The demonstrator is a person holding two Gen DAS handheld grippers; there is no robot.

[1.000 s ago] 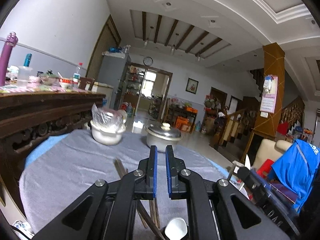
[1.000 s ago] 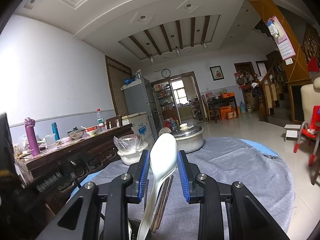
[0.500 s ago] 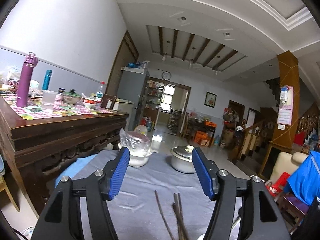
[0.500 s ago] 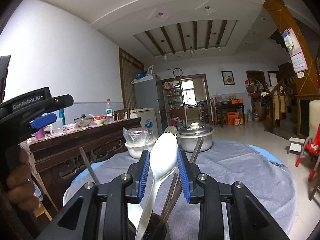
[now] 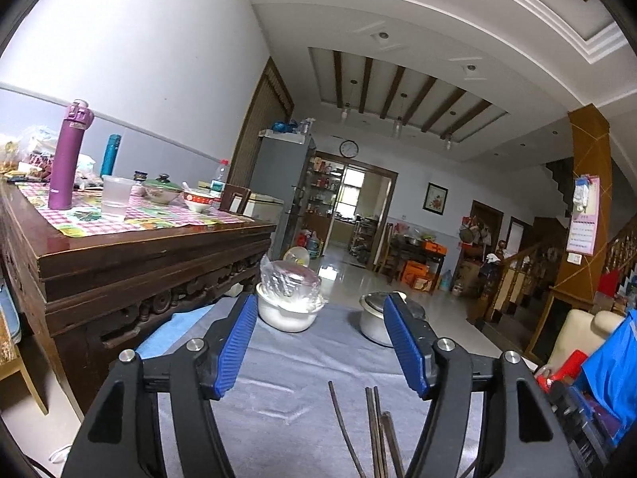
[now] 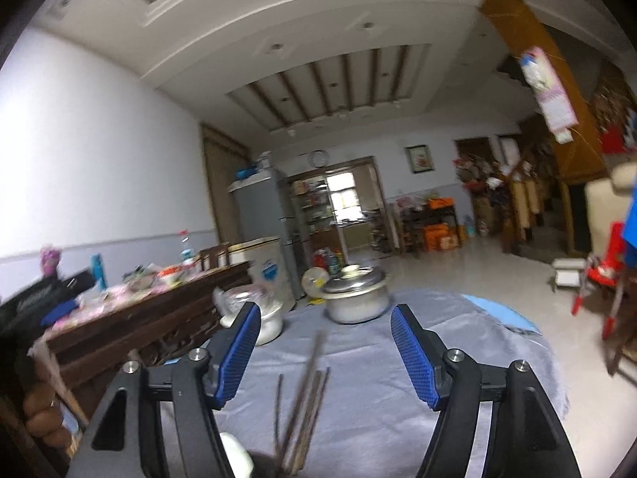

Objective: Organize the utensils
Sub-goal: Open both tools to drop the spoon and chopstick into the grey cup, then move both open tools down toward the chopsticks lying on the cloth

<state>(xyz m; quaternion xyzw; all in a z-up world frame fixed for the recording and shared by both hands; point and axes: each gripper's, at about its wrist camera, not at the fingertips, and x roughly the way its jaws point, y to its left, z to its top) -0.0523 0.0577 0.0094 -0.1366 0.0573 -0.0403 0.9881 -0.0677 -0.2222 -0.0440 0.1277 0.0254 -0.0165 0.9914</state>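
Left gripper (image 5: 318,342): jaws wide, nothing between the pads. Right gripper (image 6: 324,352): jaws just opened wide, nothing gripped. Chopsticks (image 6: 304,410) and white spoon (image 6: 235,452) stand below it, over the grey tablecloth (image 6: 458,318).

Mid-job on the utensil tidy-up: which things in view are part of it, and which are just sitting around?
Part of the job:
chopsticks, standing bunched below the right gripper
white spoon beside them
left gripper, open like the right, nothing held

Just lying about:
metal pot
plastic-covered white bowl
purple flask
clear cup
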